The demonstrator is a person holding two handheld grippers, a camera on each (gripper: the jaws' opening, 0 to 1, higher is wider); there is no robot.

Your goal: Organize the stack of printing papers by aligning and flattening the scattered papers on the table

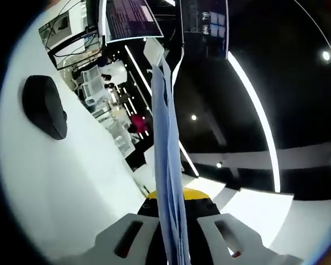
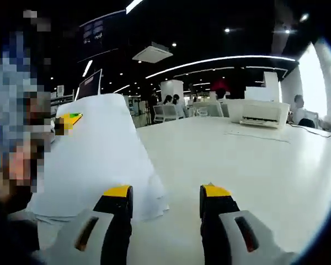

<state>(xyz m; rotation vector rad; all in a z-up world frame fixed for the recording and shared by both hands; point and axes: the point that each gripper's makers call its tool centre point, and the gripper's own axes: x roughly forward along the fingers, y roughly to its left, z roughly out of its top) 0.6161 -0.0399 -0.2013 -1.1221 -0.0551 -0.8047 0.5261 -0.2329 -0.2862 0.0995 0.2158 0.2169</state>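
A black computer mouse (image 1: 44,106) lay on the white desk (image 1: 60,182), with two monitors (image 1: 133,19) standing further off — their screens lit, the text too small to read. In the right gripper view a white printer (image 2: 265,113) sat at the far side of the desk (image 2: 254,165), a cable trailing beside it. Beyond it, seated people (image 2: 174,102) and white chairs (image 2: 160,113) showed under long ceiling light strips (image 2: 220,59).

White table (image 2: 254,165) bears upright paper stack (image 2: 99,160), printer (image 2: 263,114) (far edge), black mouse (image 1: 44,106).
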